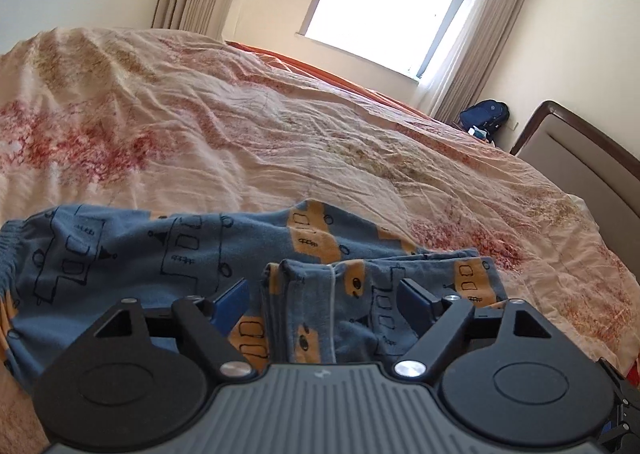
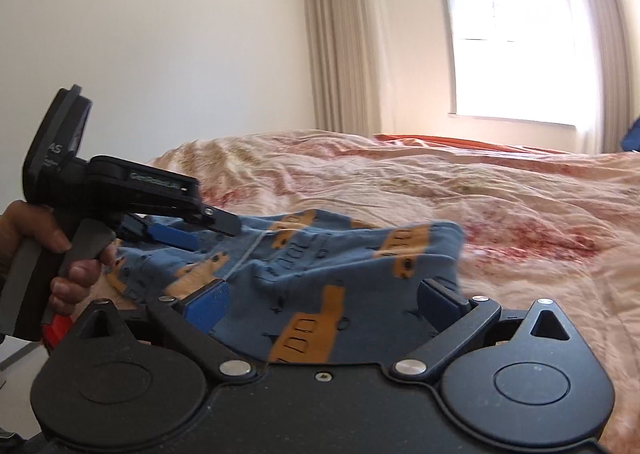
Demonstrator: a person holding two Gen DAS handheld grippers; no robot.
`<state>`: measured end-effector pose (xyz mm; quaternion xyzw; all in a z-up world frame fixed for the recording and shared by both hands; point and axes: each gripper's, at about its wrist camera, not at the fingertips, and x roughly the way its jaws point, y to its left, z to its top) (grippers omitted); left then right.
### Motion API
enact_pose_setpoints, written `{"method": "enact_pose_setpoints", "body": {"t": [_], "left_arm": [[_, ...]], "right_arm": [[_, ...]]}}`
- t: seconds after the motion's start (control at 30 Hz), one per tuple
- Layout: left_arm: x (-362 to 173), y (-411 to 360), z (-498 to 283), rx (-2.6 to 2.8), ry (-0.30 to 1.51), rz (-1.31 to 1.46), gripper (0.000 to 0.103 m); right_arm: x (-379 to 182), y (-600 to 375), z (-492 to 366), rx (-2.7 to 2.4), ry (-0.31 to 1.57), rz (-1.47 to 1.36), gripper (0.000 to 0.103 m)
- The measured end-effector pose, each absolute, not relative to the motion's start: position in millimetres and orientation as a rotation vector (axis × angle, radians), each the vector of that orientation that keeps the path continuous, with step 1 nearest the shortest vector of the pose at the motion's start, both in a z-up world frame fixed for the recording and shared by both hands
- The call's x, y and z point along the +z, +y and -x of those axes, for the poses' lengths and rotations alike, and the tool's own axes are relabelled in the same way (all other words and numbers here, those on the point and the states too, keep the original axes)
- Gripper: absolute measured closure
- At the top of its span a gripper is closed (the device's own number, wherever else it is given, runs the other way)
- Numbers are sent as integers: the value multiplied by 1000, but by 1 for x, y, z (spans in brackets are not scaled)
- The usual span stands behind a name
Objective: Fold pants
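Bedroom w/ cream walls, bright window point(image 1: 394, 1) and grey curtains; a bed point(image 1: 248, 133) under a rumpled pink-and-red floral cover fills the left wrist view. Near edge: the pants point(image 1: 168, 250), blue w/ orange and outlined vehicle print, lie flat-ish, elastic waistband at far left, a folded-over layer w/ a seam bunched at centre. Left gripper point(image 1: 324, 294) has its blue pads wide apart, straddling that bunched layer, nothing clamped. Headboard and a blue backpack point(image 1: 485, 115) sit far right.

Right wrist view: same bed, window far right. Pants point(image 2: 320, 266) drape toward the camera, far-right corner blurred, prob. in motion. Right gripper point(image 2: 322, 296) pads also spread apart, cloth between them but not pinched. At left, a hand point(image 2: 60, 254) holds the left gripper's point(image 2: 192, 230) handle, its tips just over the pants' left part.

Judgement: a fold looks partly made; next is grabbing an edge. To do it well: take both layers together near the edge, close both grippers at matching points, lift only slightly, carry across evenly so the seam stays aligned and no crease bunches.
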<state>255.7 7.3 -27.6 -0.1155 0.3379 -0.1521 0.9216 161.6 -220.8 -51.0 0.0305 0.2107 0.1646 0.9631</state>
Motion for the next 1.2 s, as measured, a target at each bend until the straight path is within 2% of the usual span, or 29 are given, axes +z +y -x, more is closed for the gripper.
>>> {"method": "enact_pose_setpoints", "body": {"t": [0.1, 0.4, 0.5, 0.63, 0.67, 0.73, 0.77, 0.8, 0.83, 0.87, 0.9, 0.97, 1.1, 1.2], "left_arm": [[-19, -26, -264, -383, 671, 163, 7], [-26, -117, -318, -611, 751, 83, 7], [-32, -136, -326, -654, 772, 29, 15], [-37, -152, -332, -708, 791, -38, 19], [-38, -155, -333, -715, 798, -48, 23], [-41, -159, -338, -721, 827, -57, 39], [-42, -161, -340, -723, 838, -57, 52], [-43, -161, -341, -726, 844, -58, 63], [-43, -162, -341, -733, 845, -59, 71], [-43, -163, -340, -742, 841, -61, 84], [-42, -164, -339, -739, 832, -67, 89], [-41, -166, -338, -729, 825, -83, 96], [-35, -164, -336, -706, 802, -65, 98], [-28, -162, -335, -700, 778, -56, 98]], "right_arm": [[-60, -250, -153, 255, 430, -118, 2], [-83, -295, -141, 170, 461, -125, 2], [-91, -296, -141, 185, 472, -89, 11], [-98, -293, -138, 219, 475, -38, 26], [-99, -292, -138, 234, 471, -20, 29], [-100, -287, -138, 263, 465, 17, 40], [-100, -285, -138, 276, 462, 28, 44], [-101, -283, -139, 285, 459, 35, 53], [-101, -281, -140, 293, 456, 39, 58], [-101, -280, -141, 299, 452, 38, 59], [-100, -280, -142, 304, 443, 36, 59], [-99, -280, -144, 311, 425, 31, 64], [-96, -281, -146, 320, 389, 11, 98], [-93, -282, -144, 333, 360, -4, 102]]}}
